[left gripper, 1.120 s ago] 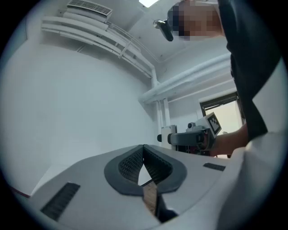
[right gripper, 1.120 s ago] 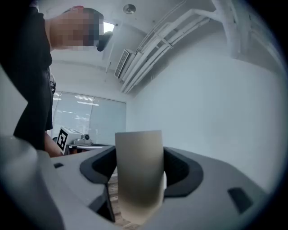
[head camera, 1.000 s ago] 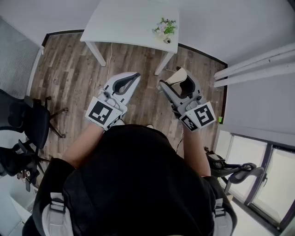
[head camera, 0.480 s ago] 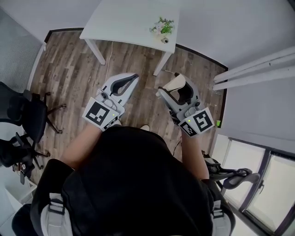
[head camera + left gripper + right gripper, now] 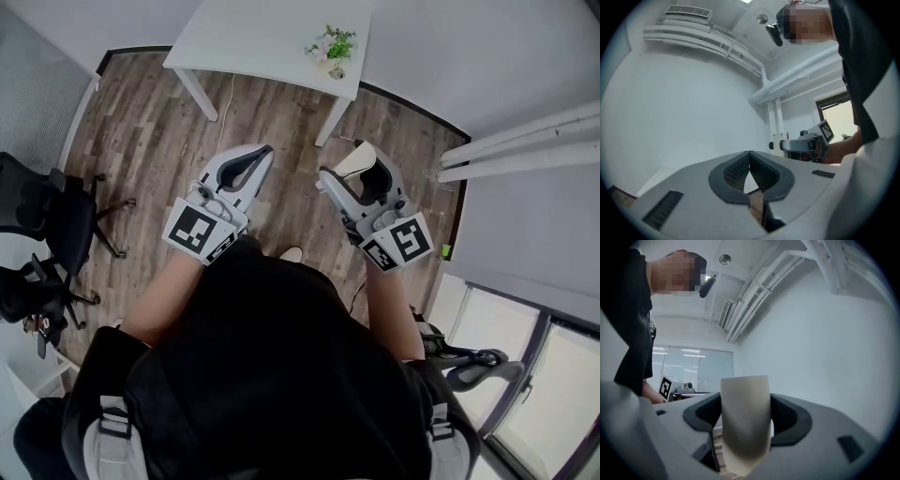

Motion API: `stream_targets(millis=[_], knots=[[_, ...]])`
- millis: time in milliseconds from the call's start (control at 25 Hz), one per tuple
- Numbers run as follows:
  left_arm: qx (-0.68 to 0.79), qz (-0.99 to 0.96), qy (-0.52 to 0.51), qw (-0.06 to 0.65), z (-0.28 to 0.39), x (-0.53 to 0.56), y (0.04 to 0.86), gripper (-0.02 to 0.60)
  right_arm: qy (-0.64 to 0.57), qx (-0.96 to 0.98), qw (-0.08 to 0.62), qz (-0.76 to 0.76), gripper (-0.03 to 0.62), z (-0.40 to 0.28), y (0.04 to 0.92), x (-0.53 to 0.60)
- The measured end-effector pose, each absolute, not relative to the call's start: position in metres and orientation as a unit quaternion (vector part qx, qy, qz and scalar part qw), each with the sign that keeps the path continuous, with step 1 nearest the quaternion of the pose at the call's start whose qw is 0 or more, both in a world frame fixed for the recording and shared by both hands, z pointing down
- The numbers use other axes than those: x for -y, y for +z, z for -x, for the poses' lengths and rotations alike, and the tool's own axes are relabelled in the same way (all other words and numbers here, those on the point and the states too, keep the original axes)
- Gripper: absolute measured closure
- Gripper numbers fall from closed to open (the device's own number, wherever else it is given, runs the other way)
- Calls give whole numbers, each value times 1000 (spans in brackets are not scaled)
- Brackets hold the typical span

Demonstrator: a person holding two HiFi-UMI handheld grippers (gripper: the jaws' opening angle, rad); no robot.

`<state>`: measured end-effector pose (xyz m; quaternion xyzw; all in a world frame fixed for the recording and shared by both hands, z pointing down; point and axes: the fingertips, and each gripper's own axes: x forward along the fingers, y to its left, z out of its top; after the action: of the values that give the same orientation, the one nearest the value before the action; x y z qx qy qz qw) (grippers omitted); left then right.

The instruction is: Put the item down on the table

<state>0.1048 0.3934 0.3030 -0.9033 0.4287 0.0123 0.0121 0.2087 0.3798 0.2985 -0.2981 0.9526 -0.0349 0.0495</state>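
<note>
Right gripper [image 5: 352,167] sits at the centre right of the head view, its 2 jaws closed on a smooth beige curved item [image 5: 745,427]. In the right gripper view that item stands upright between the dark jaw pads and fills the gap between them, its top edge rising above the jaws.

Left gripper [image 5: 262,154] sits at the centre left of the head view. In the left gripper view its ribbed black pads [image 5: 736,169] meet at the tips, with only a thin slit lower down and nothing between them.

Both grippers hang over the brown wood-plank floor [image 5: 141,131], in front of the person in the black top [image 5: 272,366].

White rectangular table [image 5: 262,37] lies at the top centre of the head view, well apart from both grippers. On its right end stands a small potted plant with green leaves and pink flowers [image 5: 330,44]. A black office chair [image 5: 47,220] stands at the left edge, and white pipes [image 5: 525,141] run along the wall at the right.

Compared with 1 s and 0.5 s ago, little differs: the 2 grippers have drifted slightly, the beige item stays clamped in the right one, and it has not reached the table.
</note>
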Motion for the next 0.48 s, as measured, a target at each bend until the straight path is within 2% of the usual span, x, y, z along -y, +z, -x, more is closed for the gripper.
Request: stream_targets(millis=[480], knots=[[-425,905,18,16,-58,-329,312,588,-31,-952,34,301,281,-156,305,-316]])
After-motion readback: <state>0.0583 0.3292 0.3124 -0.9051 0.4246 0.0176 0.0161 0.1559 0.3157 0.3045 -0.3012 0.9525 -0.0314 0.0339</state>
